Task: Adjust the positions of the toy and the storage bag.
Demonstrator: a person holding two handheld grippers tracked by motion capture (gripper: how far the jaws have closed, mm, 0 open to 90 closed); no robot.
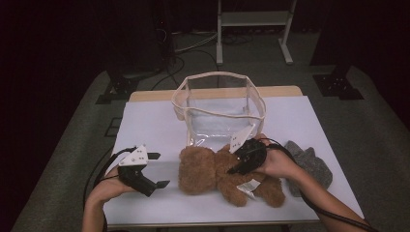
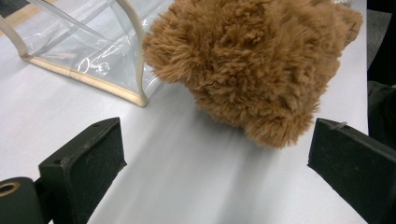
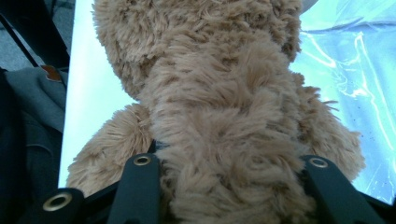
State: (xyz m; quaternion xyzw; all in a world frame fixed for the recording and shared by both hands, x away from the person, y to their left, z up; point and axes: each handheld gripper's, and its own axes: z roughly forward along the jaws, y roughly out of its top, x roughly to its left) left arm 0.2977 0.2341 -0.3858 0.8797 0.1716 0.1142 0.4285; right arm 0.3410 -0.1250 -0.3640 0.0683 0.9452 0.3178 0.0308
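Brown plush teddy bear (image 1: 227,174) lying on the white table (image 1: 154,121), near the near edge, roughly in the middle, head toward the left, legs toward the right. White label showing at its lower body. Just beyond it, toward the far side, a clear plastic bag (image 1: 220,108) with cream trim, standing open at the top, its near wall close to the bear's back. To the right of the bear, a grey cloth (image 1: 312,164) lying crumpled on the table, near the right hand.

Right claw (image 1: 237,166) down on the bear's middle, held from the right side. In the right gripper view, both black jaws pressed into the fur on either side of the bear's body (image 3: 224,140), partly closed, fur bulging up between them: a grip on the bear, with the bag's clear plastic at the right of that view and the grey cloth at the left.

Left claw (image 1: 157,169) held low over the table to the left of the bear's head, pointing right toward it, apart from it. In the left gripper view, jaws standing wide open with nothing between them but bare table; bear's head (image 2: 252,65) just ahead of the tips, not touching either jaw; corner of the clear bag (image 2: 93,51) at the upper left of that view.
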